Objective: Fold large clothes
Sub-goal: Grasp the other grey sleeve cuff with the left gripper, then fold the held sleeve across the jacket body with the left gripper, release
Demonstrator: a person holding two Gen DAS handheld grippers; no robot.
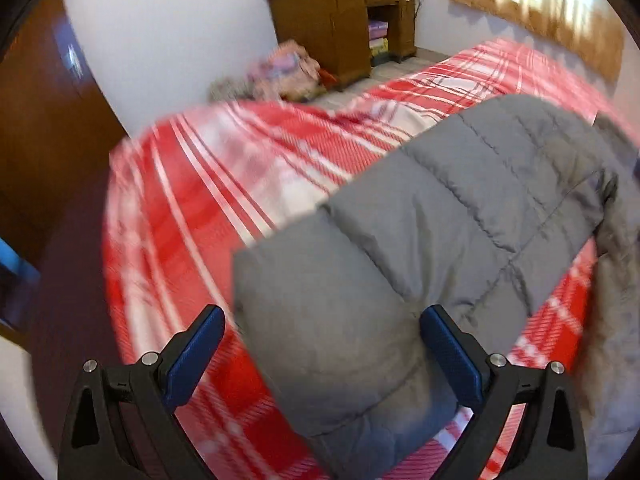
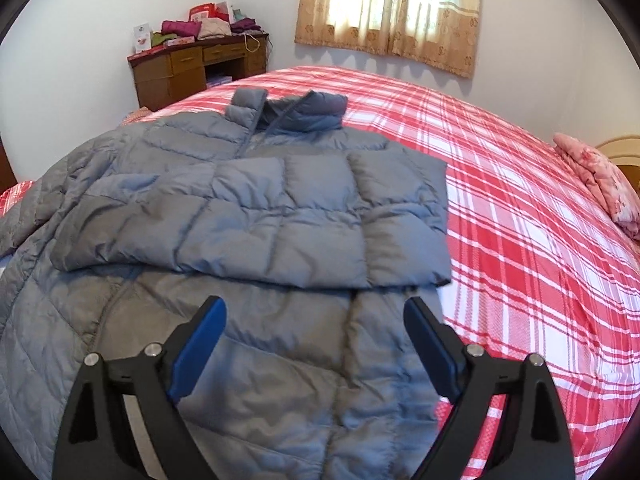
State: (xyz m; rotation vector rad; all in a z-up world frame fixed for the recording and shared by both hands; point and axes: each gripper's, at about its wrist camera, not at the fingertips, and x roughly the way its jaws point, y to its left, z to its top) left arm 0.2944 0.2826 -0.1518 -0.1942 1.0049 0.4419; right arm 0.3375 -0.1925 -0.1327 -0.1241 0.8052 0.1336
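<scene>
A grey quilted puffer jacket [image 2: 248,208] lies front up on a bed with a red and white checked cover [image 2: 520,200], its collar [image 2: 288,112] toward the far side. One sleeve [image 2: 320,232] is folded across the chest. My right gripper [image 2: 315,305] hovers open over the jacket's lower body, with nothing between its blue pads. In the blurred left wrist view the other sleeve [image 1: 400,240] stretches out across the bed cover [image 1: 200,200] toward its edge. My left gripper [image 1: 324,314] stands wide open over the sleeve's cuff end; its pads are not pressing on it.
A wooden desk [image 2: 192,68] stacked with folded clothes stands at the far wall, next to a curtained window [image 2: 392,12]. A pink pillow [image 2: 600,180] lies at the bed's right end. A wooden door [image 1: 40,140] and a heap of cloth [image 1: 288,72] on the floor are beyond the bed's left edge.
</scene>
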